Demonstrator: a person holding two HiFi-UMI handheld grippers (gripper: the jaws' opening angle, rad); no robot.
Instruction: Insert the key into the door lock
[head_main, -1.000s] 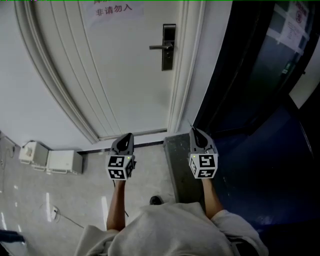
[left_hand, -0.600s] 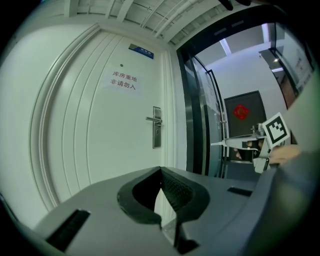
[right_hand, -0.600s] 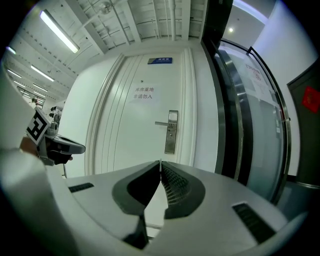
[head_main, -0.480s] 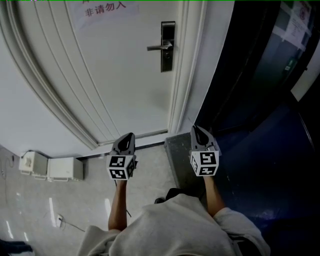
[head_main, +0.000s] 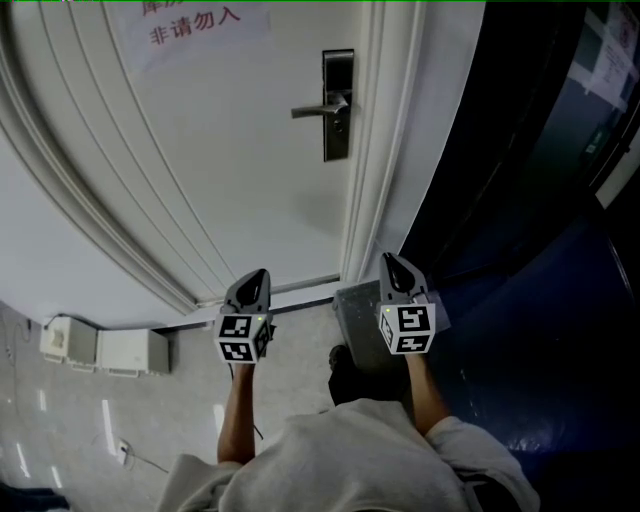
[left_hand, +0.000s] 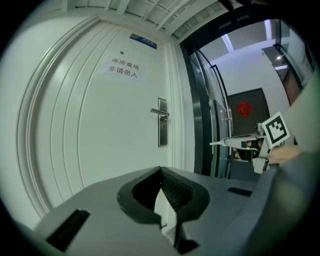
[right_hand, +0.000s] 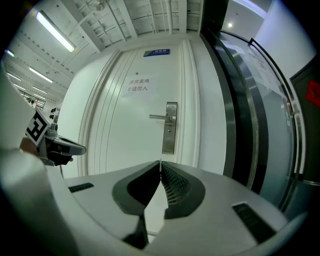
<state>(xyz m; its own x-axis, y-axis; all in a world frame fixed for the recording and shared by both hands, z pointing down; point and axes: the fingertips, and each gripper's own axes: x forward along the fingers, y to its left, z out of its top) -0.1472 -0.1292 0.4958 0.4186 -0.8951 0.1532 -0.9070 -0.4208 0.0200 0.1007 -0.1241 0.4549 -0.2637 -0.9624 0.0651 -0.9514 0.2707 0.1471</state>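
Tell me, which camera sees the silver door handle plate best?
The right gripper view: the tall silver metal door handle plate faces it, keyhole showing. The left gripper view shows it smaller; the head view has it dark, slanted.

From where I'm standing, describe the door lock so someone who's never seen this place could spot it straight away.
Start with the big white door that carries a paper notice near its top. Along the door's right edge sits a tall, narrow metal lock plate with a lever handle pointing left. It is the only dark metal fitting on the white panel.
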